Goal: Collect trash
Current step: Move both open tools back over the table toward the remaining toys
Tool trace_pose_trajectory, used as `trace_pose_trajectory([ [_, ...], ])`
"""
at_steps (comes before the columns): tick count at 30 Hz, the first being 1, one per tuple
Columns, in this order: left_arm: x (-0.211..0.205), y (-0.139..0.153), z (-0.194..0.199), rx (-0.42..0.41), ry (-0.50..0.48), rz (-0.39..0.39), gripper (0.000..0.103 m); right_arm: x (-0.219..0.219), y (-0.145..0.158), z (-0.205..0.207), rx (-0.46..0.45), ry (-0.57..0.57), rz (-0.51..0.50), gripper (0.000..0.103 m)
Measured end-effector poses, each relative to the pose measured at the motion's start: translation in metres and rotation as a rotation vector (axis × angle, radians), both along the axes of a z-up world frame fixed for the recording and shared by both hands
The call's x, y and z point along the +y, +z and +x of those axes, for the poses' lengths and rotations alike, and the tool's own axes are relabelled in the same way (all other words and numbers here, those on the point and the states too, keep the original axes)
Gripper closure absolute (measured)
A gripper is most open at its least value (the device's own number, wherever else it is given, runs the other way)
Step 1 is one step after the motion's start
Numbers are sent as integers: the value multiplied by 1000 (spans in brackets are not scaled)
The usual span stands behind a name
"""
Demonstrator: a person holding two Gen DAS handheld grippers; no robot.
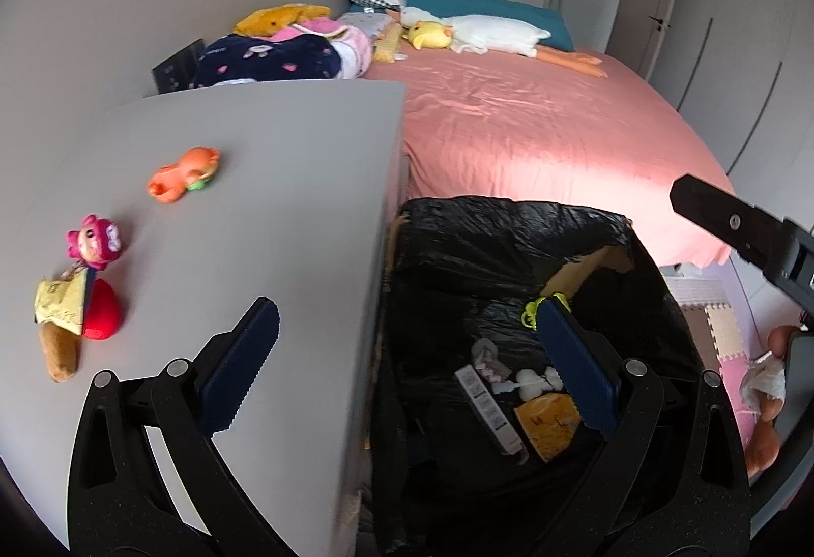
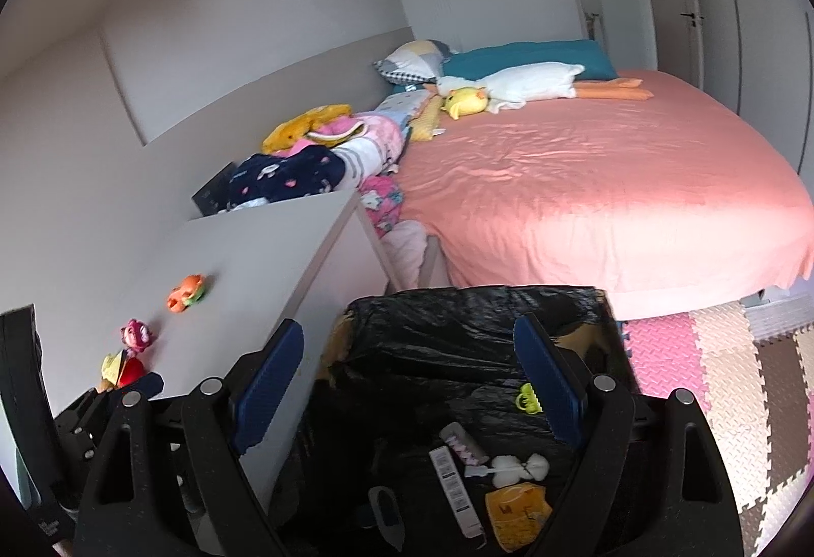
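1. The left gripper (image 1: pixel 402 363) is hanging wide apart and empty, its right finger over the black-lined bin (image 1: pixel 509 241) and its left finger over the grey tabletop (image 1: pixel 285 180).
2. The right gripper (image 2: pixel 409 379) is also standing wide and empty above the bin (image 2: pixel 458 318).
3. Trash is lying just below and past both tools: a yellow wrapper (image 1: pixel 547 417), a white barcoded box (image 2: pixel 453 480), white wadding (image 2: pixel 519 468).
4. Farther left, toys are sitting on the tabletop, among them an orange toy (image 1: pixel 183 175).
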State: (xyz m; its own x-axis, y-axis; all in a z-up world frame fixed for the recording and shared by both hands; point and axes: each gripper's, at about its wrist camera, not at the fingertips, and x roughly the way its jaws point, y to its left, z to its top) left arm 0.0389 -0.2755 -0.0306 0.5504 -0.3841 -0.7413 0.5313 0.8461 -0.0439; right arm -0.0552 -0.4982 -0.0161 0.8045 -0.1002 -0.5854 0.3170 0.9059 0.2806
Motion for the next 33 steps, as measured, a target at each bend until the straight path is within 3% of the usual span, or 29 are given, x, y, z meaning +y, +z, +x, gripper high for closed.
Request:
trace_pose_trajectory([
  [33,165,-6,44,-2,363,-36,5,132,-19,106,85,332,-22,18],
])
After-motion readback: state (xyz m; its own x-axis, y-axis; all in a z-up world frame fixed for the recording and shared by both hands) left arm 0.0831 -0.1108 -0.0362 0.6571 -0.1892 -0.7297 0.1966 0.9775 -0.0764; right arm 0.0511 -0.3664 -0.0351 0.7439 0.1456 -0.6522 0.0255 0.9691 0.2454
